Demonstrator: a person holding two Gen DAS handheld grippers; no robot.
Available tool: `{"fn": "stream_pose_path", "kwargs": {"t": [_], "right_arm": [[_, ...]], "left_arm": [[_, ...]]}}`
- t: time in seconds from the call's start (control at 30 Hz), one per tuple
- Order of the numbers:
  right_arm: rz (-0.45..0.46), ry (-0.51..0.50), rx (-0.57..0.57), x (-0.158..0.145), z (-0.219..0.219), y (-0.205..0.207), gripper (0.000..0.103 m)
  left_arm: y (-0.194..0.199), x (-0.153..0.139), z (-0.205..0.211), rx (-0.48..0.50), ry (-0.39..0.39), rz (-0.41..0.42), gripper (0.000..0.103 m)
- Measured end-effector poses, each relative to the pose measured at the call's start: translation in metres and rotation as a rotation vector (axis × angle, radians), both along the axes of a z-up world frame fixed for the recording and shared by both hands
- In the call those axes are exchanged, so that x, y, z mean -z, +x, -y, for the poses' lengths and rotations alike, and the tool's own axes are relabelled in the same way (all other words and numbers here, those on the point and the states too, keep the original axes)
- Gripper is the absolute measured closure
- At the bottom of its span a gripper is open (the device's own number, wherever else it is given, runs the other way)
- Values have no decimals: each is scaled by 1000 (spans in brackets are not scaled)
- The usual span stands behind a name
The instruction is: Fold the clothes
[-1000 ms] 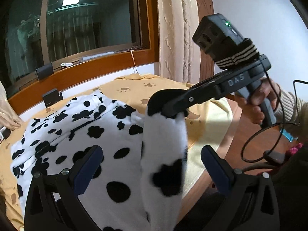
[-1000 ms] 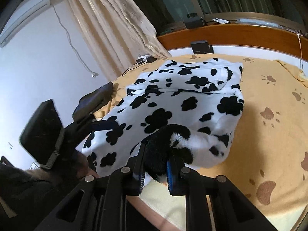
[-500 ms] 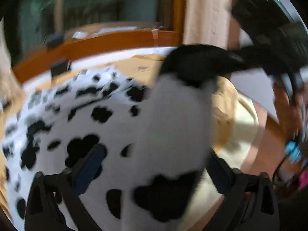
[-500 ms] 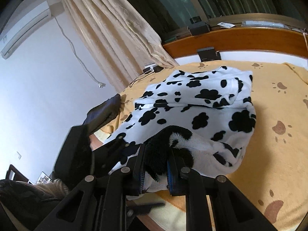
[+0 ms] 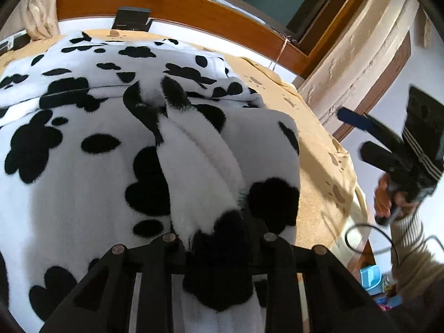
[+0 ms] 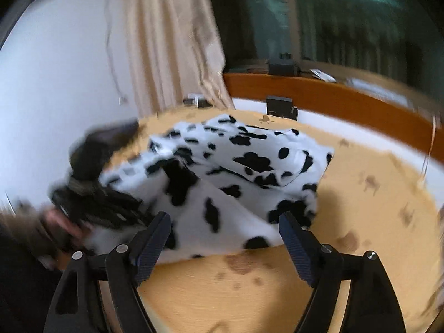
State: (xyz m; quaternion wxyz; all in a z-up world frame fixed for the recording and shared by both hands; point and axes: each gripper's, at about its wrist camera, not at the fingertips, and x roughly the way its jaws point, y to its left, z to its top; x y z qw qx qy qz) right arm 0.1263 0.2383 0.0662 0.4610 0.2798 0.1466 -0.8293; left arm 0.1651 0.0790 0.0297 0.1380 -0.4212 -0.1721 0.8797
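Note:
A white fleece garment with black paw-shaped spots [image 5: 83, 166] lies spread on the yellow bed sheet [image 5: 319, 166]. My left gripper [image 5: 219, 236] is shut on the garment's sleeve at its black-spotted end, and the sleeve runs away from the jaws over the body of the garment. My right gripper [image 5: 353, 133] hangs in the air off to the right, open and empty, held by a hand. In the right wrist view, which is blurred, the right gripper [image 6: 224, 222] stands open short of the garment [image 6: 249, 172]. The left gripper [image 6: 111, 205] is a dark smear at the garment's left edge.
A wooden ledge [image 5: 194, 8] under a dark window runs behind the bed, with a black box [image 5: 130, 19] against it. Beige curtains [image 5: 360, 55] hang at the right. A cable [image 5: 360, 238] and a blue object [image 5: 370, 276] lie beyond the bed's right edge.
The right gripper let go of the sleeve, opened and drew back to the right. The left gripper, open before, came in and shut on the sleeve.

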Motion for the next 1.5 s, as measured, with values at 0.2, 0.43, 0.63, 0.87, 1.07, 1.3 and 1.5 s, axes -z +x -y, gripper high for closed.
{"fn": "stream_pose_path", "kwargs": {"t": [0.2, 0.43, 0.63, 0.87, 1.07, 1.3, 1.5], "right_arm": [[-31, 136, -223, 3, 49, -26, 21], [180, 156, -538, 7, 119, -66, 21], [378, 220, -843, 31, 162, -74, 21], [484, 241, -966, 48, 171, -81, 21], [482, 278, -992, 55, 170, -91, 21], [445, 366, -988, 70, 185, -96, 21], [341, 420, -1035, 71, 208, -86, 21]], "left_arm": [[4, 0, 3, 11, 13, -14, 74], [13, -10, -1, 75, 5, -84, 74], [22, -17, -1, 152, 16, -144, 74], [20, -19, -7, 269, 52, -179, 74], [20, -16, -6, 272, 47, -164, 74], [18, -4, 8, 235, 101, -113, 74], [16, 0, 10, 237, 116, -93, 74]]}}
